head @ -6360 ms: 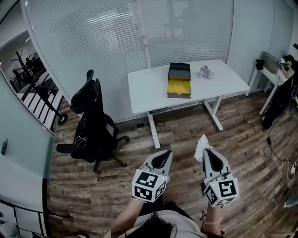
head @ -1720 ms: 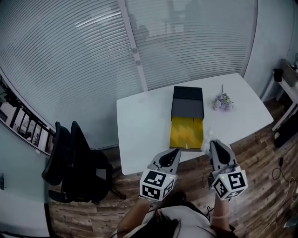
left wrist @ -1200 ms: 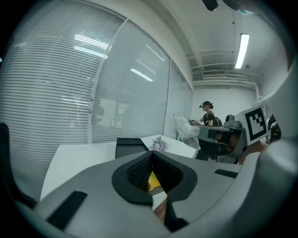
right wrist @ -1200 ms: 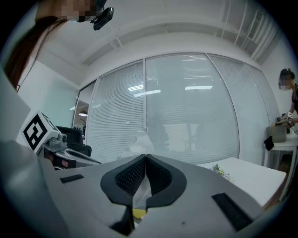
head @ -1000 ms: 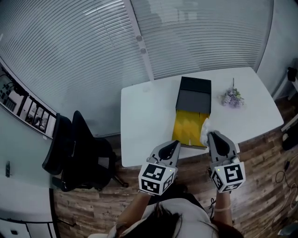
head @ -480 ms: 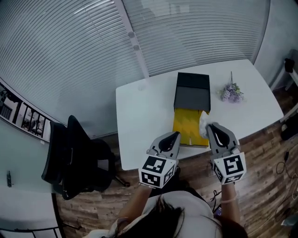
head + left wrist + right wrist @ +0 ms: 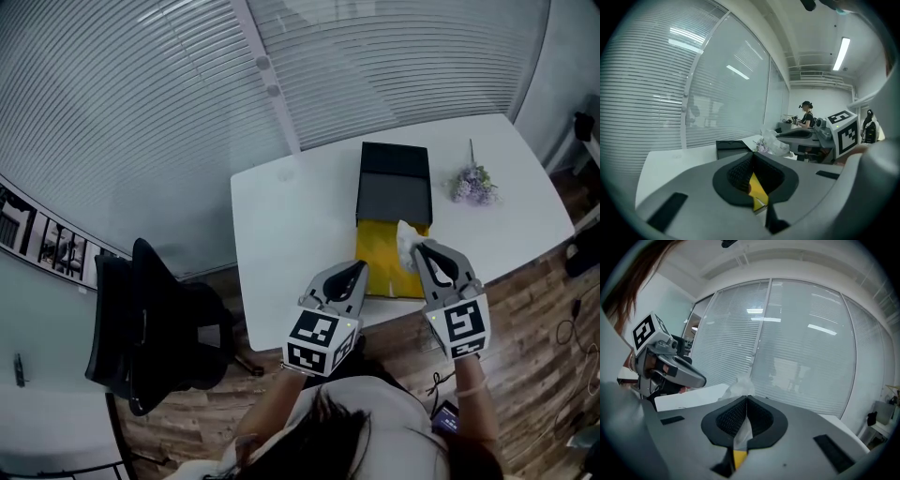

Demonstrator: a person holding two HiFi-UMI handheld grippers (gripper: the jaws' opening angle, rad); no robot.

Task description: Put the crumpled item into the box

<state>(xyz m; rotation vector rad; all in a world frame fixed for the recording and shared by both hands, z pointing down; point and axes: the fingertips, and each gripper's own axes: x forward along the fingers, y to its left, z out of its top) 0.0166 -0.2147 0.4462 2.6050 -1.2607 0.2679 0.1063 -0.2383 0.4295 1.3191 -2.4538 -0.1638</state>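
A white counter (image 7: 291,216) stood before slatted blinds, carrying an open box (image 7: 380,272) with a yellow inside. The right gripper (image 7: 419,251) had its fingers clenched on the crumpled item (image 7: 407,242), which stuck out at their 12 o'clock over the box's right side; most of the yellow hollow lay toward 9 o'clock. The left gripper (image 7: 359,270), fingers closed on nothing, hung beside the box's front. The item's height above the box was hard to judge.

Grey handheld grippers.
The left gripper (image 7: 352,272) and right gripper (image 7: 420,249) are each carrying a black-and-white marker cube.
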